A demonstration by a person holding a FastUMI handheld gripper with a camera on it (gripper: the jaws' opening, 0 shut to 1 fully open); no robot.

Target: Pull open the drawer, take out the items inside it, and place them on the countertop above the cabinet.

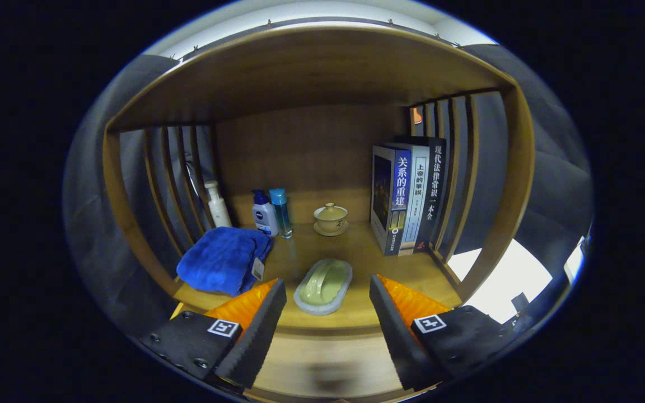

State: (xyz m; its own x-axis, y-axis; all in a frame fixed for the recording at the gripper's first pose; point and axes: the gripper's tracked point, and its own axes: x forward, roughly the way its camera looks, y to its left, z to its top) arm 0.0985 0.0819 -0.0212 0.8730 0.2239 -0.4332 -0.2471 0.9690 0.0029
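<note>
My gripper is open, its fingers spread wide and nothing held between them. Just ahead of the fingertips, lying on the wooden countertop, is a pale green oval dish with a raised handle-like ridge across it. It rests apart from both fingers, near the counter's front edge. A folded blue towel with a tag lies on the counter ahead of the left finger. The wood surface below the counter edge, between the fingers, is blurred.
Beyond the dish stand a lidded tea cup on a saucer, a blue-capped bottle, a clear blue bottle and a white pump bottle. Three upright books lean by the slatted right side. A wooden shelf roof hangs above.
</note>
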